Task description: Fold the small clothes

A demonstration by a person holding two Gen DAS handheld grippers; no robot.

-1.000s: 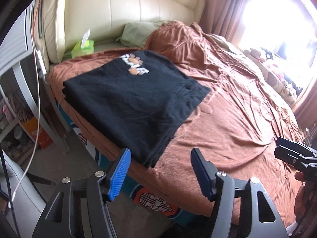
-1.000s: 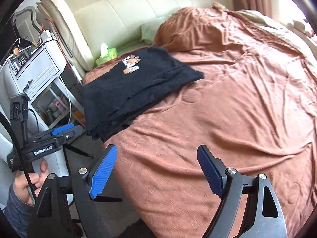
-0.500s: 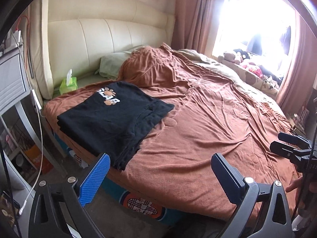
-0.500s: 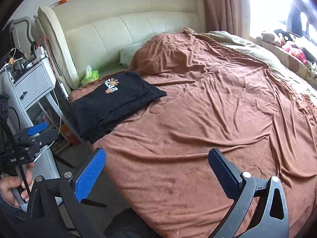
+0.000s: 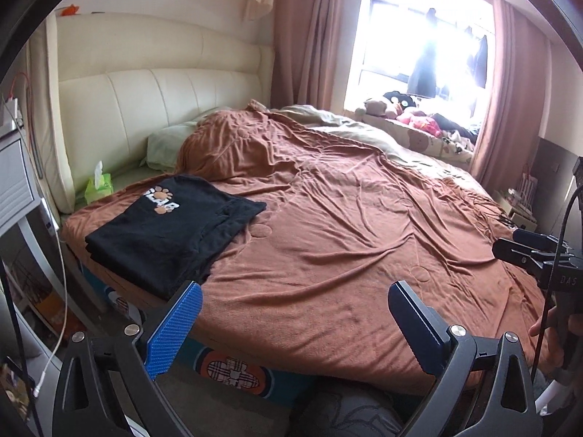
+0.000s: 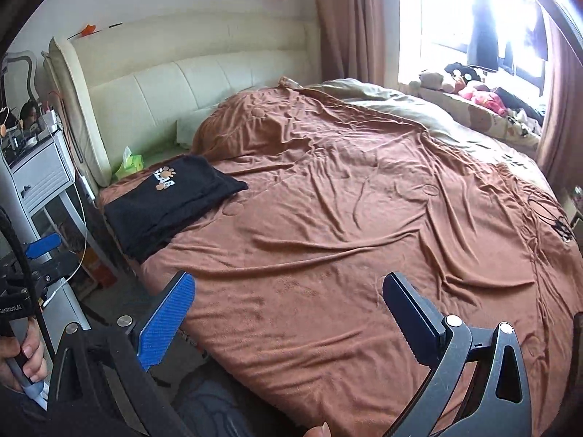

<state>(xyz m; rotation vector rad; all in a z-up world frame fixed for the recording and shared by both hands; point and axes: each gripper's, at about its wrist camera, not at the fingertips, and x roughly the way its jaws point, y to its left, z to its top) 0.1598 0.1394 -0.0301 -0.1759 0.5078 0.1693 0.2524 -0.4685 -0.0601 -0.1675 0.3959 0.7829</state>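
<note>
A folded black garment (image 5: 171,229) with a paw-print logo lies flat at the near-left corner of the bed, on the brown blanket (image 5: 346,225), just short of a green tissue pack (image 5: 98,187) and a pale pillow (image 5: 167,144) by the cream headboard (image 5: 156,98). Both claws hang off the bed's edge, well apart from the garment: the left gripper (image 5: 291,324) and the right gripper (image 6: 288,313) each stand spread wide with nothing between the pads. Soft toys, perhaps, line the glaring window sill (image 5: 408,116).
</note>
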